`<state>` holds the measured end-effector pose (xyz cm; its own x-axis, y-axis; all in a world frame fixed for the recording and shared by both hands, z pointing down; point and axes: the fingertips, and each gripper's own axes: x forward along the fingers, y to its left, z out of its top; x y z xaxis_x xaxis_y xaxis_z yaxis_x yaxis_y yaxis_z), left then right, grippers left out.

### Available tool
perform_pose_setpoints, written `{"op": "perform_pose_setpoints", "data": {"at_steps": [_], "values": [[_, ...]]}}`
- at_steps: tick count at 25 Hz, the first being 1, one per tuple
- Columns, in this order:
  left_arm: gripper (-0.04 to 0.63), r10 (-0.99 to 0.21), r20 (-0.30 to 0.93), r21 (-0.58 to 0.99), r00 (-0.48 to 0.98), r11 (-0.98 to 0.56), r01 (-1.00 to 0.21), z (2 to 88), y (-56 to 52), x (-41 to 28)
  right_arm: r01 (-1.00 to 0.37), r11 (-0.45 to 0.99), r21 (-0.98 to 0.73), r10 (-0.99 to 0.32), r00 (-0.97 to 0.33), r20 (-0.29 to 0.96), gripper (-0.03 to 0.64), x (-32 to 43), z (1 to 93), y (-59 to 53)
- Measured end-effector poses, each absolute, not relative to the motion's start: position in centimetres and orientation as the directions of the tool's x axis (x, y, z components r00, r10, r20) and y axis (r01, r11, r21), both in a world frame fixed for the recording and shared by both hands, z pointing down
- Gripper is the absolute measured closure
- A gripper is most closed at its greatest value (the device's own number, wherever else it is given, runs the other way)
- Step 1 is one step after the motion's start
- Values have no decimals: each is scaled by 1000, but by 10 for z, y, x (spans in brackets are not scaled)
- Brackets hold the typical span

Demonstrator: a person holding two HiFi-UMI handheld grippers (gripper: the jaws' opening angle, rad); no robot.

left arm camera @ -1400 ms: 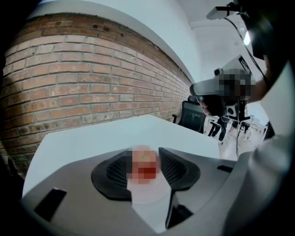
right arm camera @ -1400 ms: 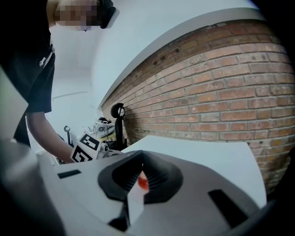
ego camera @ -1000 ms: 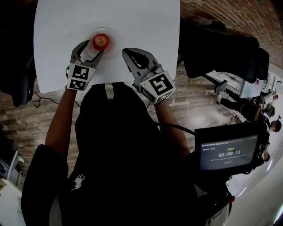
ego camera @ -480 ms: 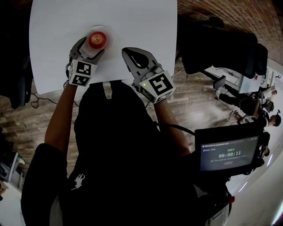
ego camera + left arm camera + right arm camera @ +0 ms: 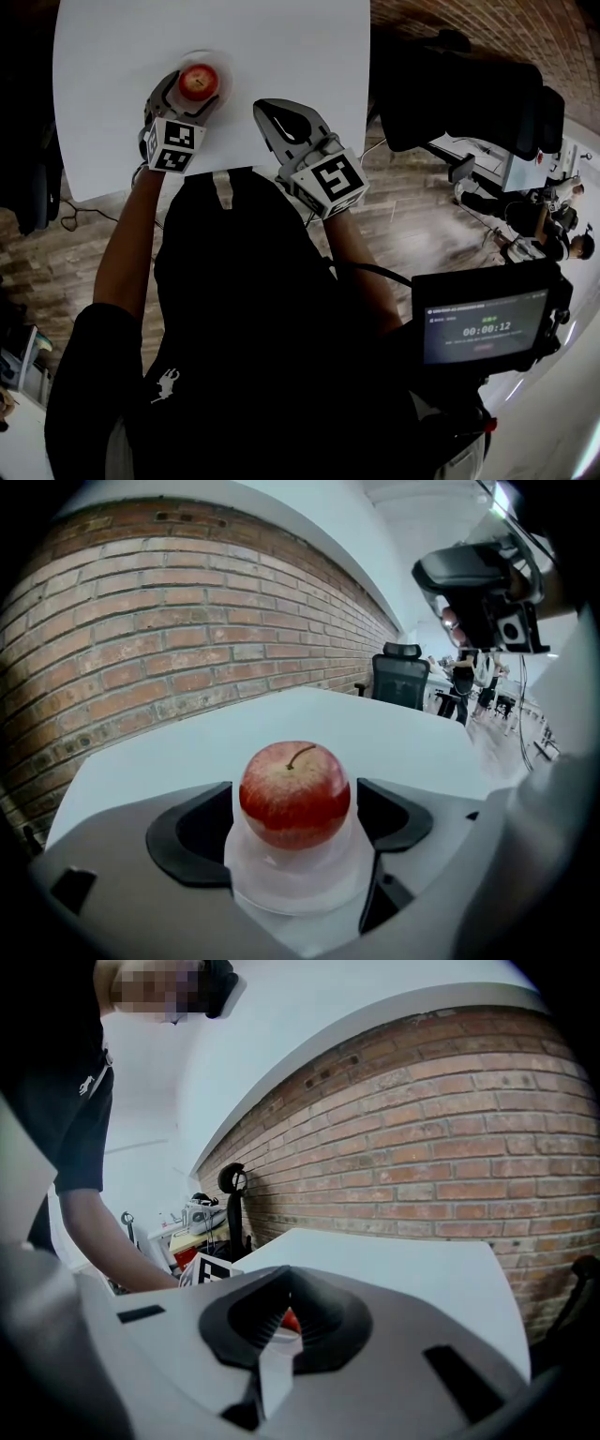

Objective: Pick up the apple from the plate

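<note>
A round red apple (image 5: 198, 82) with a short brown stem sat in a small translucent white plate (image 5: 215, 60) at the near left part of the white tabletop (image 5: 281, 47). The apple was the only thing in the plate, and it rested there upright, stem up.

The left tool (image 5: 192, 91) was released. Its two grey jaws with black pads stood wide apart, one on each side of the apple. In the left gripper view the apple (image 5: 295, 794) filled nearly the whole gap of the left tool (image 5: 295, 810), with the plate (image 5: 295, 885) under it. Each pad lay just beside the fruit's skin, but whether either pad touched it could not be told. The plate's rim reached in between the jaws as well.

The right tool (image 5: 273, 116) lay to the right of the plate, near it but apart from it, over the near edge of the tabletop. It was clenched with nothing in it. In the right gripper view the black pads of the right tool (image 5: 286, 1314) met at their tips. A sliver of the apple (image 5: 290, 1320) showed through the small opening behind them.

A red brick wall (image 5: 141, 621) ran along the far side of the tabletop (image 5: 394, 728). A black office chair (image 5: 401, 672) stood past its right end. In the head view a small dark screen (image 5: 483, 323) with a timer hung at the near right, above the wood-plank floor (image 5: 412, 216).
</note>
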<state>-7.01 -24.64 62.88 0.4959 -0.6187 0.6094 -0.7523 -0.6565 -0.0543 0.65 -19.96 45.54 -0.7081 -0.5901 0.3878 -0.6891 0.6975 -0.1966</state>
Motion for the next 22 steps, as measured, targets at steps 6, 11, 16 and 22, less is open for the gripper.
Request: {"op": "perform_pose_setpoints", "data": {"at_steps": [6,11,16,22], "values": [[192,-610,620,-57,493,-662,-747,633,-248,-68,-692,695,-196,-593,-706,389,612,8,456,-199],[192,-618,613,-62,492,-659,-750,633,-250,-67,-694,693,-194,-594,-702,393,612,11,457,-198],[192,-626,610,-62,486,-649,-758,634,-253,-68,-696,693,-191,-595,-701,394,612,13,457,-197],[196,-634,607,-54,479,-635,-771,635,-257,-70,-694,695,-190,-595,-703,390,612,15,456,-197]]}}
